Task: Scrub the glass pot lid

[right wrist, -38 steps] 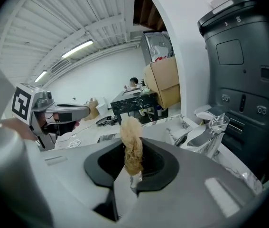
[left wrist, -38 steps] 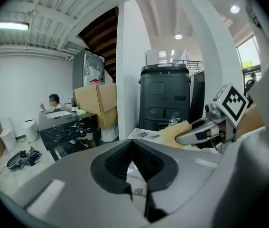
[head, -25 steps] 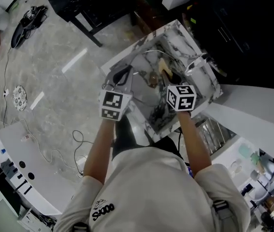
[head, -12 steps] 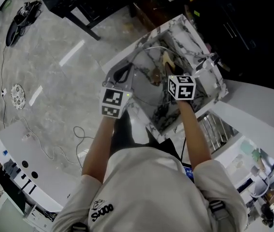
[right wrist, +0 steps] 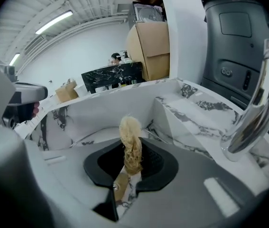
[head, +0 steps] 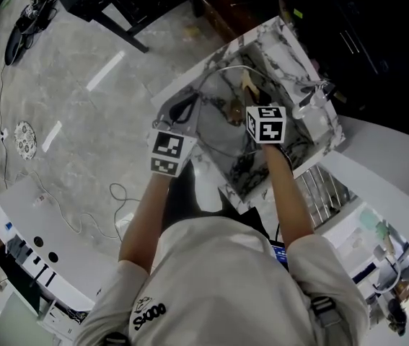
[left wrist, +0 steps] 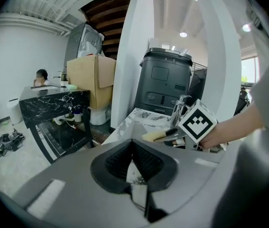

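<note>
Left gripper view shows the ribbed pads (left wrist: 148, 161) of your left gripper (left wrist: 133, 152) pressed together with only a thin sliver between them. I take that sliver to be the rim of the lid, though the clear glass is hard to trace there. The head view supports this: the lid (head: 217, 132) stands tilted inside the sink (head: 291, 45), and its bright rim runs up to those jaws. You seem to be pinching it at its left edge so that it stays propped and cannot skate about while the other tool works on it. Your right gripper (right wrist: 132, 161) is clamped shut on the brush (right wrist: 130, 134). The pale bristle tuft pokes out just past the pads and the handle is buried between them, a short hold that should let you press hard without the head wobbling. That gripper hangs over the right part of the lid with the bristles pointing toward the far wall of the sink. Whether they touch the glass I cannot tell. The tap (right wrist: 255, 113) stands near on the right, so wide strokes that way could knock it.
</note>
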Motion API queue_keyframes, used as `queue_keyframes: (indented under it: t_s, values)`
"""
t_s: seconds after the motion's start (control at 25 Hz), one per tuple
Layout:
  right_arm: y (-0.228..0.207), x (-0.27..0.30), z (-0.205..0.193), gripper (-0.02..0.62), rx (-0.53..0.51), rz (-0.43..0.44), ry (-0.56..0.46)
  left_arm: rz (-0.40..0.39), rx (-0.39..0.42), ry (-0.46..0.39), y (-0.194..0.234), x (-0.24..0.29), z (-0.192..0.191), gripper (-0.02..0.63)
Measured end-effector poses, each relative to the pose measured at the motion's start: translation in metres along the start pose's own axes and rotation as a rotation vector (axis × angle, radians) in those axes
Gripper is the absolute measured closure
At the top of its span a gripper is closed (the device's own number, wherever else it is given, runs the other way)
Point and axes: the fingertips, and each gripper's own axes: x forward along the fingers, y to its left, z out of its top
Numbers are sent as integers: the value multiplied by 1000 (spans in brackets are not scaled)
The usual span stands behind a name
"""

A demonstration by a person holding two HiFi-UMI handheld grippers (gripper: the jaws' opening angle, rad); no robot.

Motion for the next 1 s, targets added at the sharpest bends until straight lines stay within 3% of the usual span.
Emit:
queue_keyframes:
  t_s: [0.44,1.0]
  values:
    - [-15,29,-6,538,-67,-66,79,4,1,11,8,-6,-4,595]
    - [42,45,-6,537,-194,63,130,89,-16,4,25,-40,-7,594]
